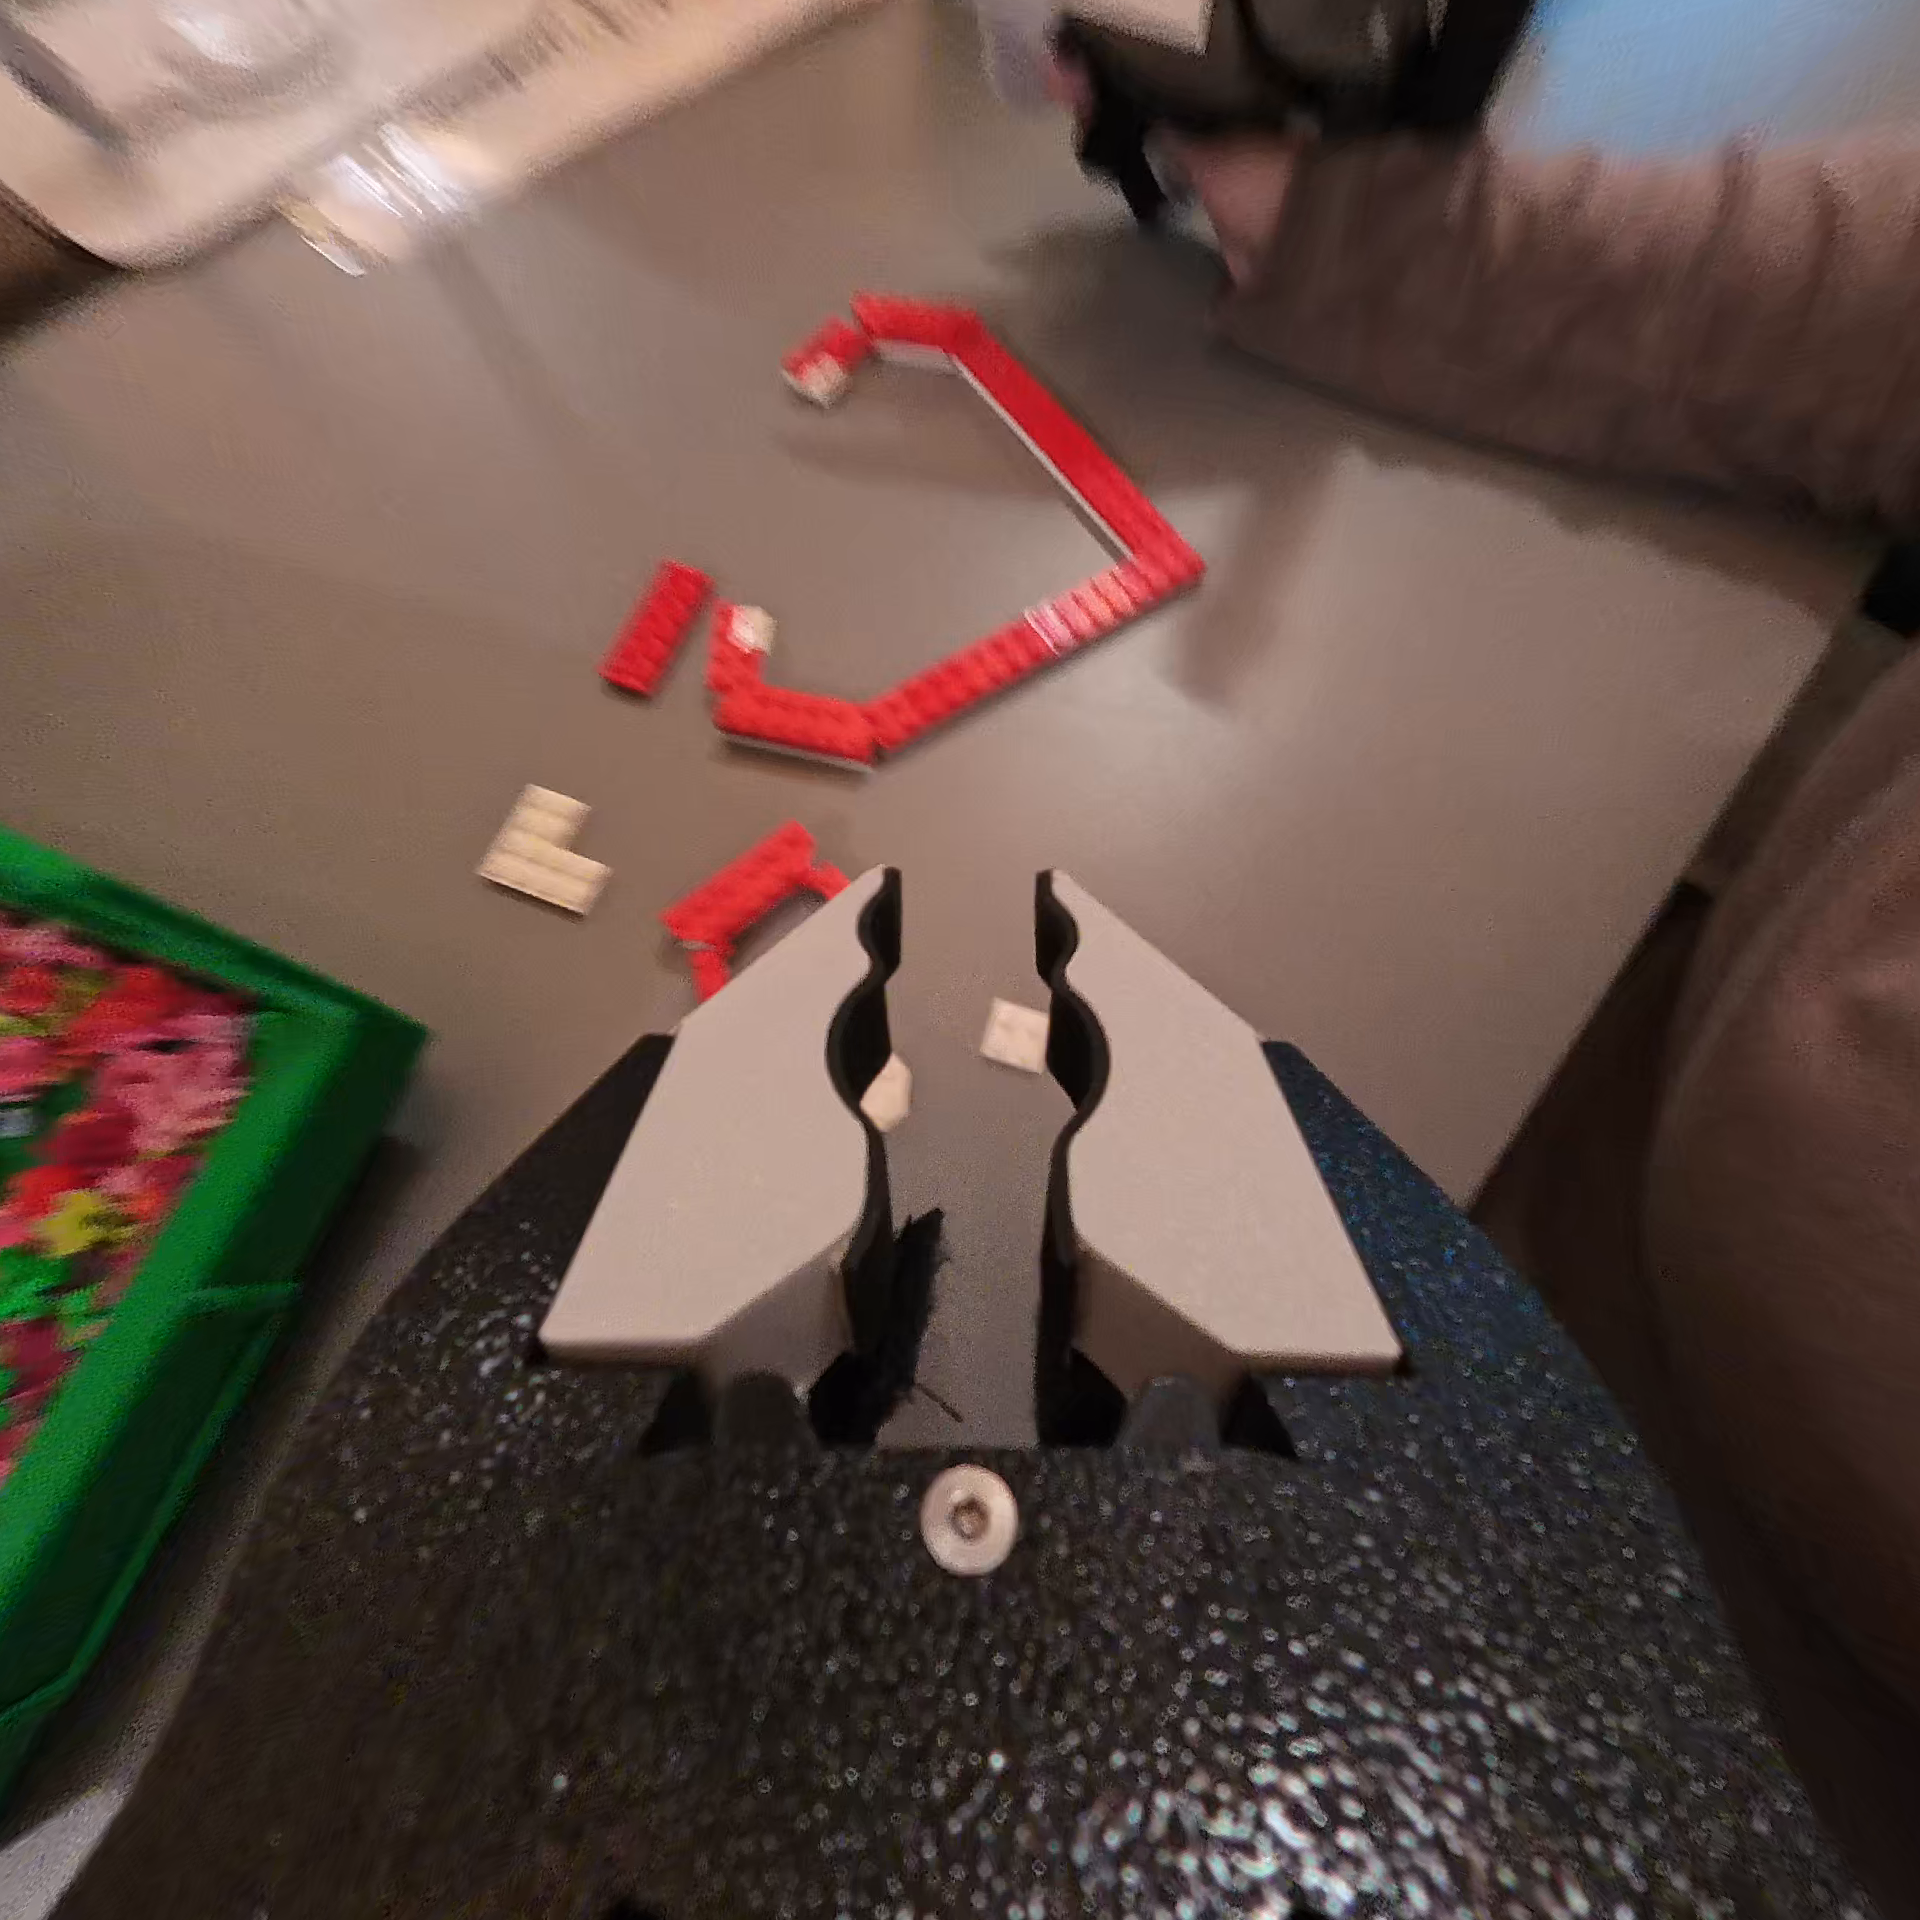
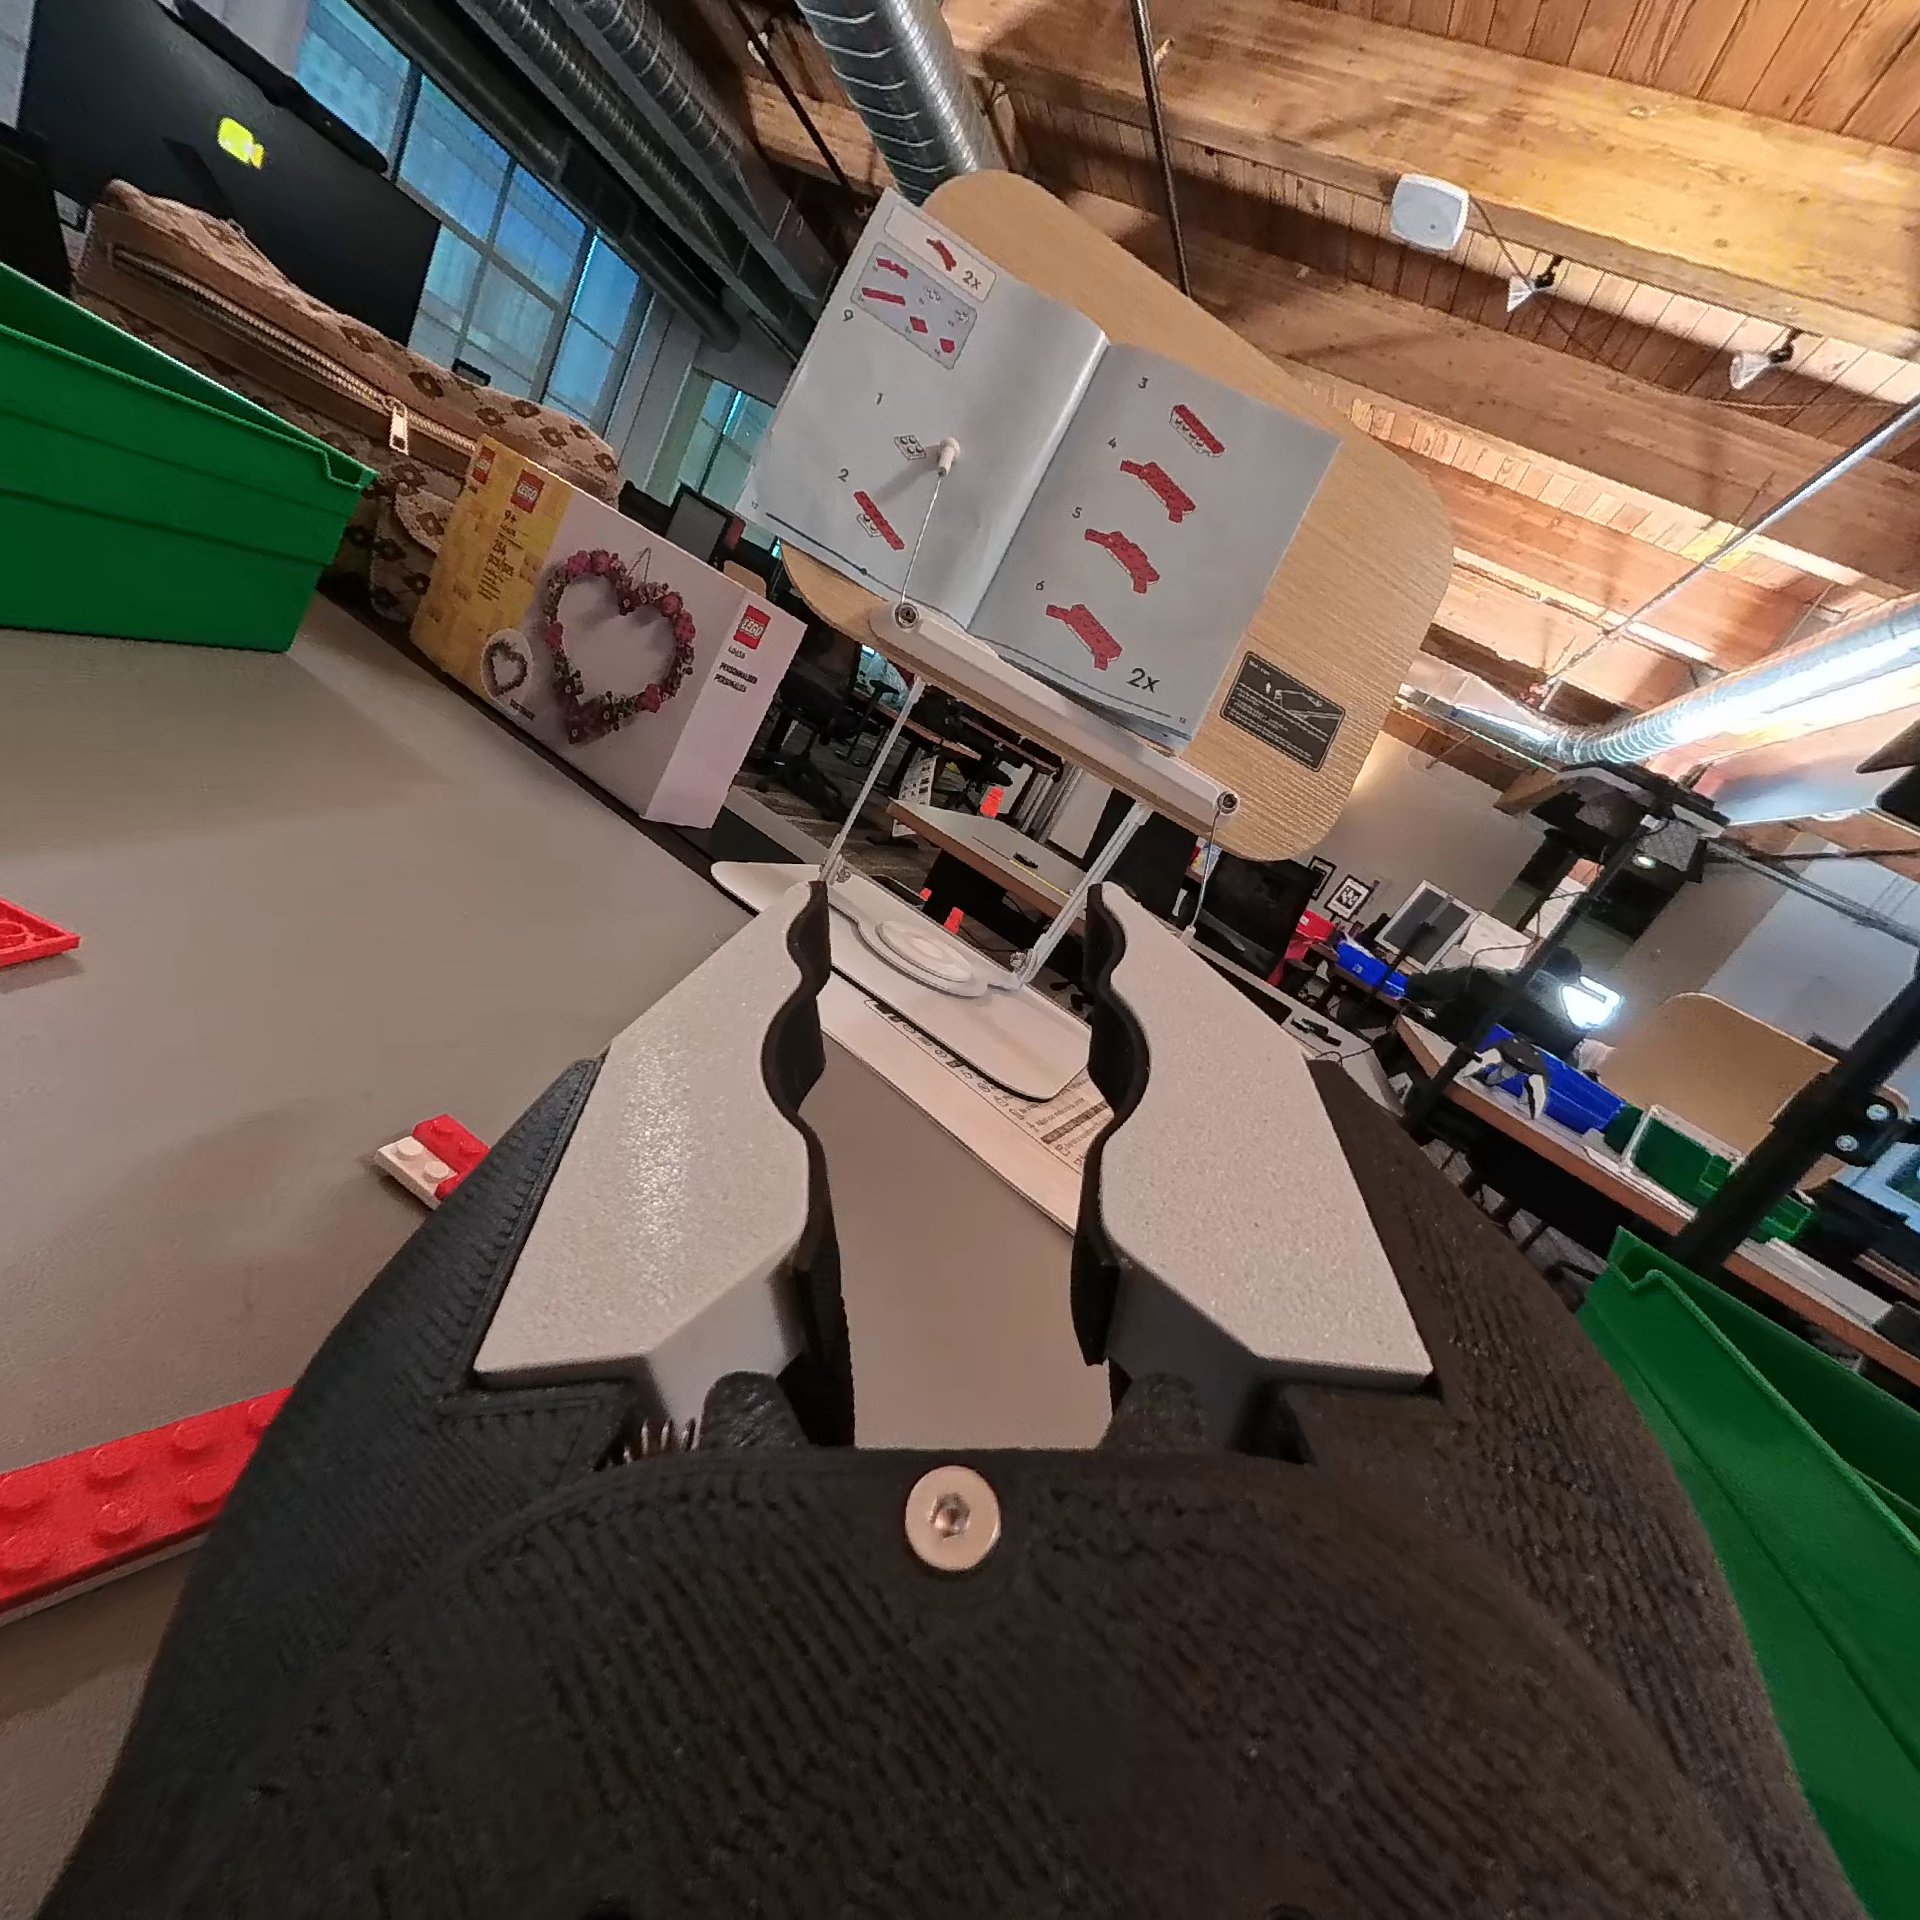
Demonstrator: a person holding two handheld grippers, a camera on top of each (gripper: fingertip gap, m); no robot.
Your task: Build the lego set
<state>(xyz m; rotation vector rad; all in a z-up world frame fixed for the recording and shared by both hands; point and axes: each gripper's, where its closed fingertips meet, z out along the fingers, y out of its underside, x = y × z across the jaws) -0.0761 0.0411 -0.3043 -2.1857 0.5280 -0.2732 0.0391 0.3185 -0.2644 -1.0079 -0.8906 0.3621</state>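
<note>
In the blurred left wrist view a red heart-shaped frame (image 1: 1060,520) of joined plates lies on the grey table (image 1: 364,540), open on its left side. A loose red plate (image 1: 655,629) lies beside it, a small red curved piece (image 1: 748,894) sits just left of my left fingertip, and a white L-shaped plate (image 1: 545,850) lies further left. Small white pieces (image 1: 1013,1034) lie under my left gripper (image 1: 966,883), which is open and empty above the table. My right gripper (image 2: 951,904) is open and empty, low over the table, with a red and white piece (image 2: 431,1155) and a long red plate (image 2: 125,1481) to its left.
A green bin (image 1: 187,1195) holding pink and red pieces sits at the left. An instruction booklet (image 2: 1039,478) stands open on a wooden stand beyond my right gripper, with the set's box (image 2: 613,644) and green bins (image 2: 156,488) to the left. Another green bin (image 2: 1787,1475) is at the right.
</note>
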